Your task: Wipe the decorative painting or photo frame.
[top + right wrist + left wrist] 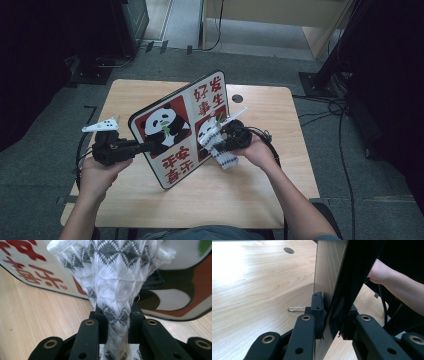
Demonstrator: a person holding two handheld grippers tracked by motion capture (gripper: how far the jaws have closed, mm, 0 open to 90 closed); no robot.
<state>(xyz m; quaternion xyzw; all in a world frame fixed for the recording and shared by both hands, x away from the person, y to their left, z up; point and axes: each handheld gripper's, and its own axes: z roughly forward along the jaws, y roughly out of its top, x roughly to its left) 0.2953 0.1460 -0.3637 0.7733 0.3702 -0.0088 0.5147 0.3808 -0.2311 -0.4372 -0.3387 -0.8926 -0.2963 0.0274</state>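
Note:
A panel point(175, 127) printed with pandas and red characters stands tilted over the wooden table point(270, 180). My left gripper point(152, 146) is shut on its left edge, and in the left gripper view the pads point(317, 307) press both faces of the panel point(332, 270). To the right, my right gripper point(219, 135) is shut on a white cloth point(225, 159) with a grey diamond pattern. The right gripper view has the bunched cloth point(112, 277) rising from between the jaws, right in front of the panel's printed face point(175, 297).
The table has a round cable hole point(237, 98) near its far edge. A thin metal clip point(295, 309) lies on the wood behind the panel. Cables point(325, 107) run over the carpet at the right, and dark stands point(320, 75) flank the table.

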